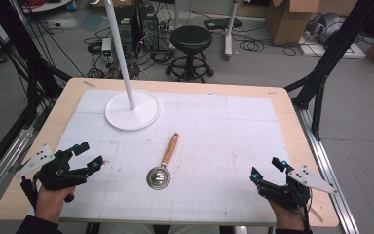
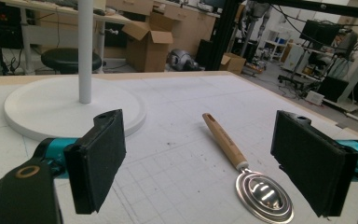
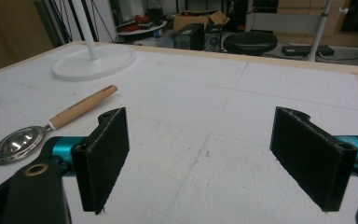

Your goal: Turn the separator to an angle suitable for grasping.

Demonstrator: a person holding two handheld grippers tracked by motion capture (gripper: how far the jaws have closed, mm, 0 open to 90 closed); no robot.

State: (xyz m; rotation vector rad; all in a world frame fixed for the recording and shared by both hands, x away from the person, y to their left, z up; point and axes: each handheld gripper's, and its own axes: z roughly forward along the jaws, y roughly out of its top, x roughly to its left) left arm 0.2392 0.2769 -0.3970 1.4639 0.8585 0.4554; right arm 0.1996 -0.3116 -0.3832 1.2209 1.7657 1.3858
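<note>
Both tongs stand wide apart with nothing between their black pads: the left tongs [image 1: 91, 155] sit near the front left corner of the desk [image 1: 292, 122], held by a hand [image 1: 51, 197] that comes in from the bottom edge, and the right tongs [image 1: 268, 168] sit near the front right corner, held by the other hand [image 1: 288, 219]. Each carries a grey three-cornered plate on top and teal fittings behind the pads. Between them, a little farther in and well apart from both, lies a spoon [image 1: 164, 163] flat on the white gridded sheet [image 1: 224, 126] that covers most of the wooden desk; its round metal bowl points toward the person, and its wooden handle runs away and slightly to the right. In the left gripper view the spoon [image 2: 247, 172] lies ahead toward the right pad, and in the right gripper view the spoon [image 3: 46, 126] lies off to the left of the left pad. Farther back on the sheet stands a white round base [image 1: 132, 110] with an upright white pole rising from it. Beyond the desk, on the floor, stand a black stool [image 1: 191, 46], tangled cables and cardboard boxes [image 1: 292, 19]. No brand, label or writing can be read on any of these things.
</note>
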